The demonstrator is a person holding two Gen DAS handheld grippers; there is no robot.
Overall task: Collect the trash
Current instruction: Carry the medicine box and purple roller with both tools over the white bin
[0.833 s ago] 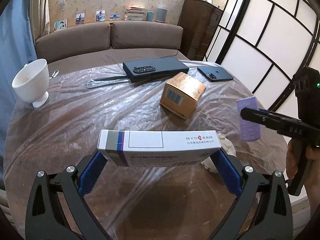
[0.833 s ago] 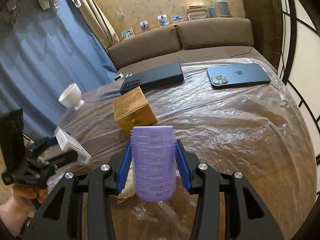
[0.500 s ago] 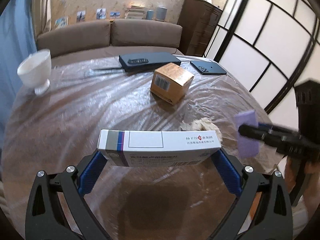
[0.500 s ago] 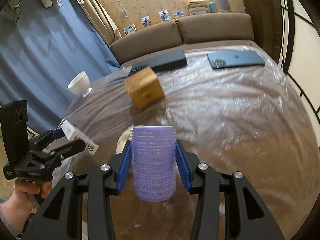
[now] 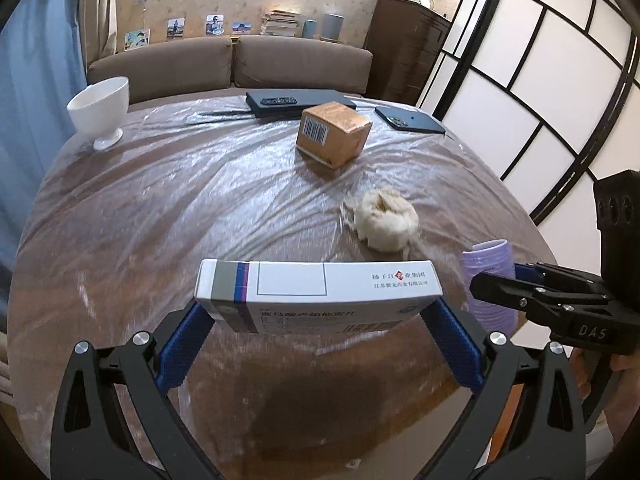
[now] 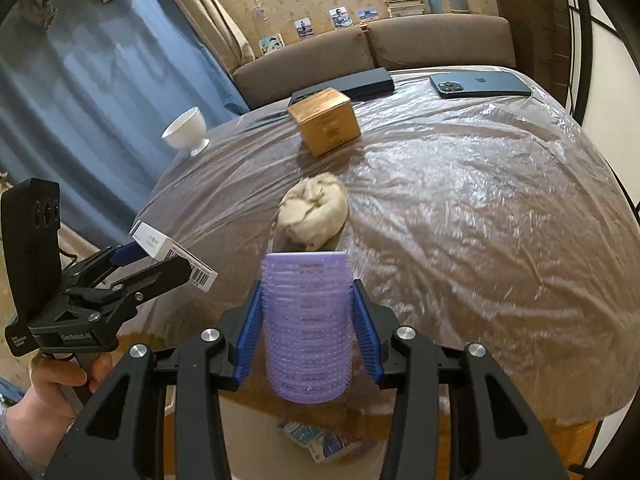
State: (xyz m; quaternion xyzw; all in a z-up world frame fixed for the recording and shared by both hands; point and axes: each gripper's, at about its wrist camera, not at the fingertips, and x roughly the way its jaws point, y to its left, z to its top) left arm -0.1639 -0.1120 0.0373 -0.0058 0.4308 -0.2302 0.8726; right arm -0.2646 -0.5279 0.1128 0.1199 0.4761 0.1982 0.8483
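My left gripper [image 5: 318, 314] is shut on a flat white medicine box [image 5: 320, 286], held level above the near edge of the round table [image 5: 120, 240]. The same box [image 6: 172, 250] shows at the left in the right wrist view. My right gripper [image 6: 306, 312] is shut on an upright purple hair roller [image 6: 306, 320], which also appears at the right of the left wrist view, hair roller [image 5: 486, 276]. A crumpled beige paper ball [image 5: 384, 220] lies on the table beyond both grippers, paper ball [image 6: 314, 212]. A brown cardboard box [image 5: 332, 134] sits further back.
A white footed cup [image 5: 100, 110] stands at the far left. A dark flat case [image 5: 300, 102] and a blue phone [image 6: 480, 84] lie at the far edge, before a brown sofa [image 5: 228, 64]. Clear plastic covers the table. A small printed packet [image 6: 326, 442] lies on the floor below.
Both grippers have drawn back toward the near table edge with their loads. The table's objects now look farther off, and the paper ball has come fully into view.
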